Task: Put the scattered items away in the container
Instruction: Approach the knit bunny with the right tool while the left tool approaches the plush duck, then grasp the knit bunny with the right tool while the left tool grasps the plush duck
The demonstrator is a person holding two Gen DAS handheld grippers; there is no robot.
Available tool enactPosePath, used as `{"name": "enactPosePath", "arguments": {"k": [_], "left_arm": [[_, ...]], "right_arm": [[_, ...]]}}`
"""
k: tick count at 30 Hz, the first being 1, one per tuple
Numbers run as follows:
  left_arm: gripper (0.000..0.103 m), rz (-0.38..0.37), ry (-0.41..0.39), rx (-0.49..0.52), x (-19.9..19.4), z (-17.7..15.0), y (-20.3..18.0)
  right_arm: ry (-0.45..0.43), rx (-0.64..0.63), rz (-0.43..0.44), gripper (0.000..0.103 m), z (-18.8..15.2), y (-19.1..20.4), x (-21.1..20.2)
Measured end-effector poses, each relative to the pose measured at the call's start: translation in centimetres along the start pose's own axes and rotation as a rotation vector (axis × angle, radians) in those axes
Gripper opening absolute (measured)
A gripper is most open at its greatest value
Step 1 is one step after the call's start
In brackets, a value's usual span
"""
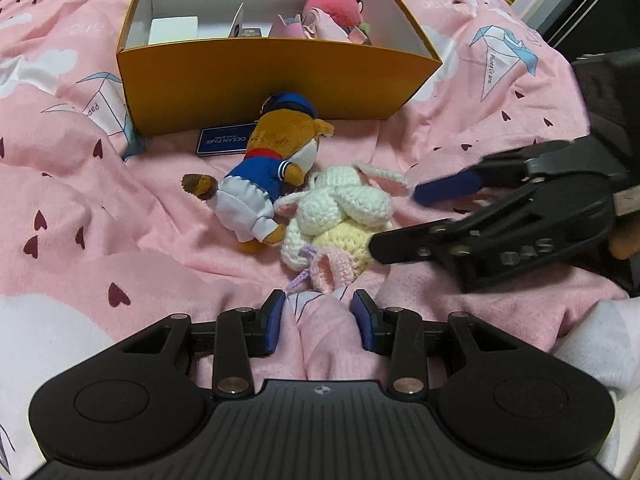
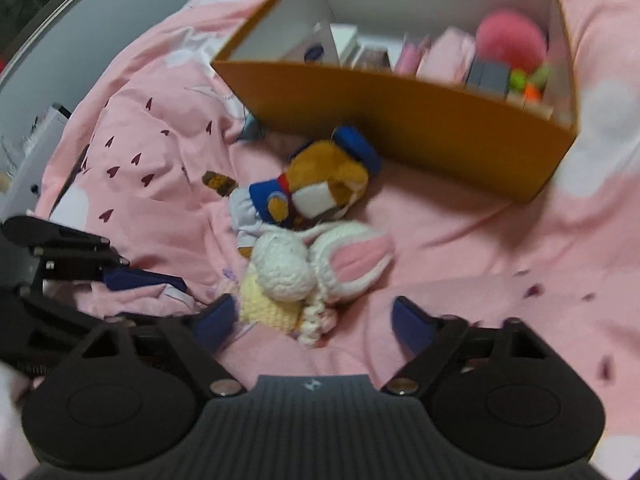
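Crocheted woolly bunny (image 1: 340,216) | plush sailor bear (image 1: 264,184) | rigid orange cardboard box (image 1: 280,80)

Bed (image 1: 120,216), covered in a rumpled pink sheet (image 1: 460,92) printed with dark hearts, white clouds and paper cranes.

Lying directly on it:
- Orange cardboard box (image 1: 276,84), open, white inside, at 12 o'clock.
- Blue card (image 1: 224,142) marked "OCEAN PARK", flat on the sheet, just in front of the box's near wall.
- Brown plush animal (image 1: 264,184) in blue jacket, blue cap and white trousers, on its side at centre, cap near the box wall.
- White, pink and yellow crocheted rabbit (image 1: 340,220), at 4 o'clock of the plush animal and touching it.
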State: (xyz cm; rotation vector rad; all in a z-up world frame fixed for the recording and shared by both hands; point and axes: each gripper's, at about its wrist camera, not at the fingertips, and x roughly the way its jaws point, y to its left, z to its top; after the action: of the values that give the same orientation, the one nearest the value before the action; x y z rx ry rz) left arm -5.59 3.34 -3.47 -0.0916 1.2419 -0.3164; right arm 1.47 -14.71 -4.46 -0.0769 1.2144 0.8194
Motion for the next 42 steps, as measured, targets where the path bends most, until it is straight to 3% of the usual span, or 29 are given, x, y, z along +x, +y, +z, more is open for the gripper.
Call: {"name": "enactPosePath", "arguments": {"k": [7,10,13,17,22,26,28,30,32,37,42], "left_arm": [[0.042,0.024,0.008,-0.002,0.2,0.0,-0.3],[0.042,0.024,0.011,0.004,0.2,0.0,-0.4],[0.042,0.024,0.009,0.025,-0.2,0.2,-0.7],[0.042,0.032,-0.039,0.023,-1.7,1.7,-0.1],[0.047,0.112,-0.112,0.068,-2.3,4.4,0.5],[0.047,0.17,-0.127,0.145,-0.3,5.6,0.4],[0.047,0.167,-0.092,0.183,1.3,6.4,-0.2],[0.049,0.183,-0.076,0.257,2.5,7.0,-0.8],[0.058,0.206,-0.037,0.326,3.9,6.9,-1.1],[0.058,0.258,-0.041,0.376,6.5,6.0,-1.1],[0.058,0.293,-0.042,0.407,7.5,6.4,-2.1]], "right_arm": [[0.092,0.042,0.059,0.075,0.1,0.0,3.4],[0.081,0.031,0.083,0.058,0.0,0.3,3.1],[0.052,-0.05,0.03,0.05,0.2,1.3,1.6],[0.015,-0.141,-0.064,0.047,1.4,1.4,-2.0],[-0.06,-0.345,-0.322,0.048,2.6,2.0,-2.9],[-0.015,-0.372,-0.308,0.053,3.2,1.1,0.5],[-0.009,-0.37,-0.291,0.055,3.2,1.2,0.9],[-0.012,-0.325,-0.237,0.06,3.6,0.9,-0.1],[-0.036,-0.227,-0.18,0.069,4.3,-0.3,-1.6],[-0.107,0.124,-0.119,0.069,4.3,-5.2,-2.7],[-0.057,0.355,-0.051,0.068,3.9,-8.2,-1.3]]}}
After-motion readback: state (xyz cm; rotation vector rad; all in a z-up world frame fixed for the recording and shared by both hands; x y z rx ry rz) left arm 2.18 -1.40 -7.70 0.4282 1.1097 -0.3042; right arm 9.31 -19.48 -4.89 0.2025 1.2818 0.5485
